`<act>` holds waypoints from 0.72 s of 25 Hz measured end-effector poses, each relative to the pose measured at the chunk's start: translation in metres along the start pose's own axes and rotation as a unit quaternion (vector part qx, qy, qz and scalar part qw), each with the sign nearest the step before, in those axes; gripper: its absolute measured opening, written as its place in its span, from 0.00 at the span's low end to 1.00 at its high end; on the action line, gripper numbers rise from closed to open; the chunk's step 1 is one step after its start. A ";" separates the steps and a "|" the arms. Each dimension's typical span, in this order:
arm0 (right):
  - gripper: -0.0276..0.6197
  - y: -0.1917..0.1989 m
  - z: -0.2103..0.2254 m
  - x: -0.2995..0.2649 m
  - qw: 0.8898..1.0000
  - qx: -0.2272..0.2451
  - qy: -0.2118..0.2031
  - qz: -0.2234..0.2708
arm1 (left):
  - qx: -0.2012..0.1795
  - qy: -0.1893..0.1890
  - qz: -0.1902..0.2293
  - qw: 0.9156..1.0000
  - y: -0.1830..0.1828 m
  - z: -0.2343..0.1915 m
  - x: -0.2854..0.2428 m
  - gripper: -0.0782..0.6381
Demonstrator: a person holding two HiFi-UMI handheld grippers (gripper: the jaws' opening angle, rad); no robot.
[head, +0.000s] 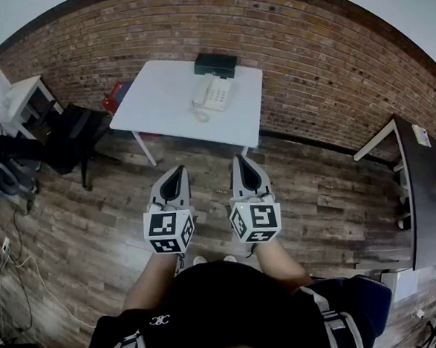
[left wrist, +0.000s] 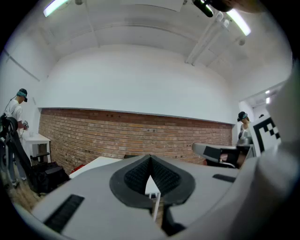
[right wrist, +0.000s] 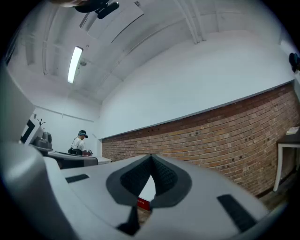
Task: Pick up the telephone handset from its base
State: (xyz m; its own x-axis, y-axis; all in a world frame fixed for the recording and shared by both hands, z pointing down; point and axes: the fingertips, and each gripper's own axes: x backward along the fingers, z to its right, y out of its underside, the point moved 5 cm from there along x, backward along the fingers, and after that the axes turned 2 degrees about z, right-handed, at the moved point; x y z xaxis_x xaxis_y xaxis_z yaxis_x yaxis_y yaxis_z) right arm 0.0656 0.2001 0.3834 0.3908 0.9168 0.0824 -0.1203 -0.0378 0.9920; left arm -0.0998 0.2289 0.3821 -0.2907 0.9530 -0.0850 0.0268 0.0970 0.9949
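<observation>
The white plastic telephone handset [head: 201,91] is resting on its white keypad base [head: 218,96] on the white square table [head: 161,99], well ahead; the grey left gripper [head: 177,170] and grey right gripper [head: 243,160] are hanging level, jaws pressed together on nothing, probably since reaching hasn't begun

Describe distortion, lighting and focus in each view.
Head view: fisheye bows the brick wall; light is even, telephone small but clear. Left gripper view: ceiling light glares, corners black. Right gripper view: strip light bright, brick wall curved.
</observation>
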 end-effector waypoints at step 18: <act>0.04 -0.005 -0.063 0.014 0.999 -0.018 -0.022 0.040 | 0.013 0.036 0.007 0.999 0.015 -0.036 0.021 0.11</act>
State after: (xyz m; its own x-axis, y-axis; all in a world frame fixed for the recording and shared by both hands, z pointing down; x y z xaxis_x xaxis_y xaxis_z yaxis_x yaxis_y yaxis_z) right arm 0.0146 0.2381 0.3739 0.4189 0.8926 0.1667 -0.1858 -0.0954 0.9780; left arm -0.1399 0.2405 0.3967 -0.3573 0.9317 -0.0654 0.0564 0.0914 0.9942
